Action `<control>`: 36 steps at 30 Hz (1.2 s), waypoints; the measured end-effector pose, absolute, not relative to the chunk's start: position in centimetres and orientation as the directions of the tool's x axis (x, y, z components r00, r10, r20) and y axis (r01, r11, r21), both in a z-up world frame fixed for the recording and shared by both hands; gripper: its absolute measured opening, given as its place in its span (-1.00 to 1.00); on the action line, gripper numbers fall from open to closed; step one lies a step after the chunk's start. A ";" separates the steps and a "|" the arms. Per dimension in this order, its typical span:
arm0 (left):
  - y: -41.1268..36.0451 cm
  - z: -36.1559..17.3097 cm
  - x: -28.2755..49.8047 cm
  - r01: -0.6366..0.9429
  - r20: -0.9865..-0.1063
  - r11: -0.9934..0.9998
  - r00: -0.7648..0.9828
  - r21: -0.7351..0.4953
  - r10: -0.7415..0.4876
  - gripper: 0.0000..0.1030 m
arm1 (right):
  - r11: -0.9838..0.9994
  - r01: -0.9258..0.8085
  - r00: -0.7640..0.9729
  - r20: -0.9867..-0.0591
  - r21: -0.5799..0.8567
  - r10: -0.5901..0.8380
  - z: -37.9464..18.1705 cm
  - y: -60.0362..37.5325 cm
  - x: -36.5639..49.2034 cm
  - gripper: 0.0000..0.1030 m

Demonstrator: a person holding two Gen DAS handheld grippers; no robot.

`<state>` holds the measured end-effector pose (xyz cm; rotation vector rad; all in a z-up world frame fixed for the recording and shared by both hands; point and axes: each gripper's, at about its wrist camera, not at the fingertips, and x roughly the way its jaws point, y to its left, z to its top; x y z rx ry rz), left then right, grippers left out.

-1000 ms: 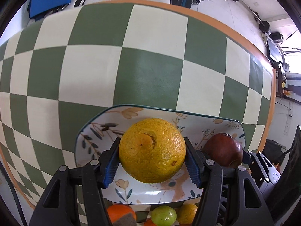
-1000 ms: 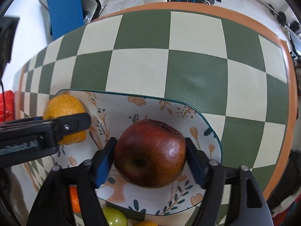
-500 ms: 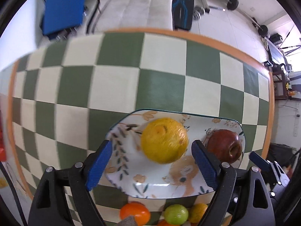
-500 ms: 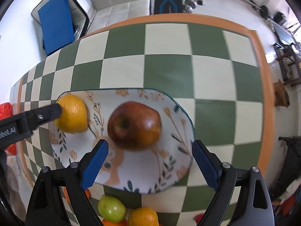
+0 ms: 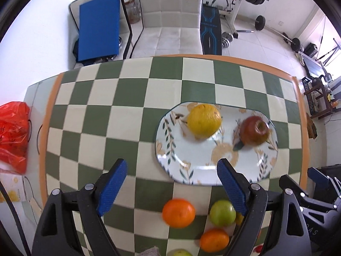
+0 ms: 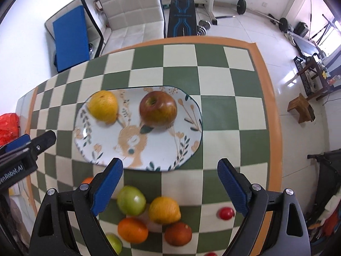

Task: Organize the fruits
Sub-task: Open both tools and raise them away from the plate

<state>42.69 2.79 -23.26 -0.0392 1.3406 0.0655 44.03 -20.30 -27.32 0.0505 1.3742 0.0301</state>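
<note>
Both tongs hang above the checkered surface (image 6: 221,111) and both are empty. The left tongs (image 5: 172,185) are spread wide, blue pads well apart, nothing between them. The right tongs (image 6: 170,183) are just as wide, nothing gripped.

On the floral plate (image 6: 187,149) sit two fruits: a yellow orange (image 6: 103,106) toward its left end and a red apple (image 6: 158,109) near the middle, stem dimple up. The two are near each other but apart. From the left camera the same pair shows, yellow orange (image 5: 204,121) and red apple (image 5: 254,130), each resting on the plate (image 5: 183,166).

Nearer the cameras, off the plate, loose fruit lies on the surface: a green fruit (image 6: 131,200) just beside a yellow fruit (image 6: 164,210), an orange (image 6: 132,230) below them, a darker reddish-orange fruit (image 6: 178,234) alongside, and a small red fruit (image 6: 225,213) off to the right on its own. Another green one (image 6: 115,243) peeks out behind the left finger of the right tongs.

The left camera picks up an orange (image 5: 178,213) and a green fruit (image 5: 222,213) between its fingers, somewhat blurred
</note>
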 end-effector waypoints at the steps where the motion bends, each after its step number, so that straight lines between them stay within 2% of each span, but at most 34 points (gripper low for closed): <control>1: 2.8 -22.6 42.0 -0.067 -0.971 0.998 0.239 0.011 0.027 0.67 | 0.999 0.005 0.207 -0.977 0.053 0.051 -26.7 -20.2 43.5 0.80; 15: 1.9 -13.8 33.2 -0.020 -0.919 1.000 0.393 -0.002 0.006 0.67 | 0.995 -0.002 0.353 -0.931 0.099 0.094 -16.5 -20.2 33.8 0.80; 23: 1.2 -11.0 29.9 -0.006 -0.900 0.999 0.436 -0.036 -0.030 0.67 | 0.991 0.014 0.411 -0.905 0.132 0.115 -12.8 -21.0 30.0 0.80; 30: 1.4 -11.1 29.4 -0.031 -0.897 0.999 0.441 -0.021 -0.005 0.68 | 0.982 0.042 0.440 -0.886 0.184 0.147 -12.7 -22.4 29.3 0.80; 31: 1.5 -11.4 29.4 -0.036 -0.900 0.999 0.437 -0.017 0.000 0.75 | 0.981 0.053 0.433 -0.889 0.189 0.148 -13.1 -22.8 29.4 0.80; 32: 1.6 -11.9 29.6 -0.039 -0.905 0.999 0.426 -0.010 0.008 1.00 | 0.978 0.062 0.424 -0.892 0.202 0.157 -13.7 -23.1 29.5 0.80; 36: 2.2 -15.2 30.0 -0.061 -0.929 0.997 0.367 0.037 0.057 1.00 | 0.956 0.101 0.316 -0.920 0.275 0.231 -18.5 -24.2 30.0 0.80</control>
